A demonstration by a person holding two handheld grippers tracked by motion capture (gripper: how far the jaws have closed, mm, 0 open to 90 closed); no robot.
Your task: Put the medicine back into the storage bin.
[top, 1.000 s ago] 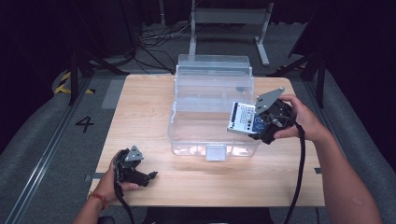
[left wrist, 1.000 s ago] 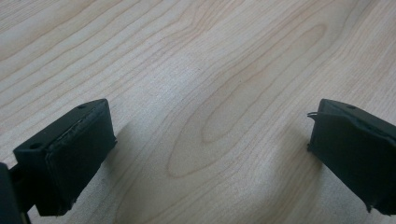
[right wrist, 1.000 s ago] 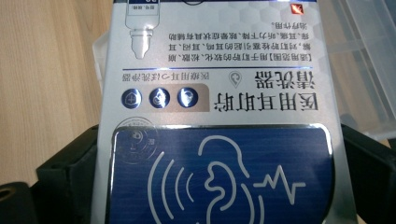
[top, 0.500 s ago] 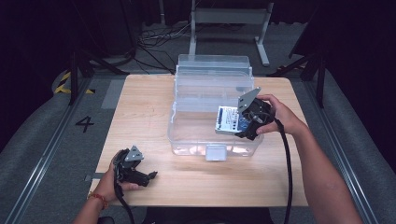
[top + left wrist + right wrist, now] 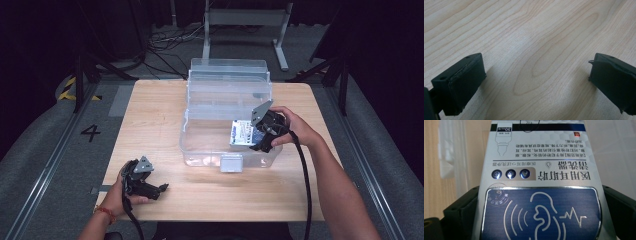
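A clear plastic storage box stands open in the middle of the wooden table, its lid tipped back. My right gripper is shut on a small silver and blue carton with an ear symbol and holds it inside the box, near the right front corner. In the right gripper view the carton sits between both jaws, printed side up, with the box wall behind it. My left gripper rests on the table at the front left, open; its pads stand wide apart over bare wood.
The wooden table has free room left of the box and along the front edge. The box's grey latch juts toward me. Behind the table stand a metal frame and floor cables. A floor marking "4" lies at the left.
My right gripper has carried the carton leftward and down, from above the box's right rim into the box. The left gripper has stayed put.
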